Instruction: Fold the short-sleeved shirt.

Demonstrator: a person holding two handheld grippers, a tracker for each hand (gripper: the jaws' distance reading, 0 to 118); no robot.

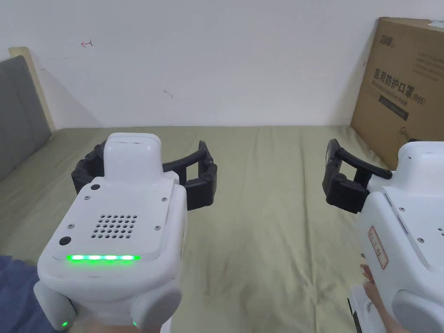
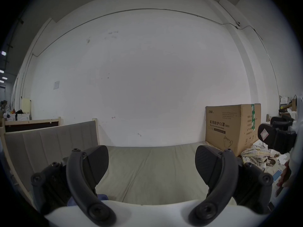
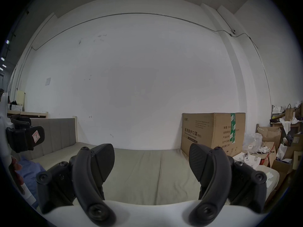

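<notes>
A blue garment (image 1: pixel 15 295), seemingly the shirt, lies bunched at the near left corner of the olive-sheeted bed (image 1: pixel 269 208). A corner of the shirt (image 2: pixel 102 197) peeks under my left gripper, and a larger part of the shirt (image 3: pixel 31 170) lies at the left of the right gripper view. My left gripper (image 1: pixel 145 167) hovers over the bed, jaws wide apart and empty (image 2: pixel 151 161). My right gripper (image 1: pixel 392 171) hovers level with it on the right, likewise open and empty (image 3: pixel 151 158). Both point at the far wall, away from the garment.
A large cardboard box (image 1: pixel 403 86) stands at the bed's far right corner against the white wall. A grey padded headboard (image 1: pixel 17 117) bounds the left side. Crumpled clothes (image 2: pixel 255 155) and boxes and bags (image 3: pixel 278 142) pile up beyond the bed's right edge.
</notes>
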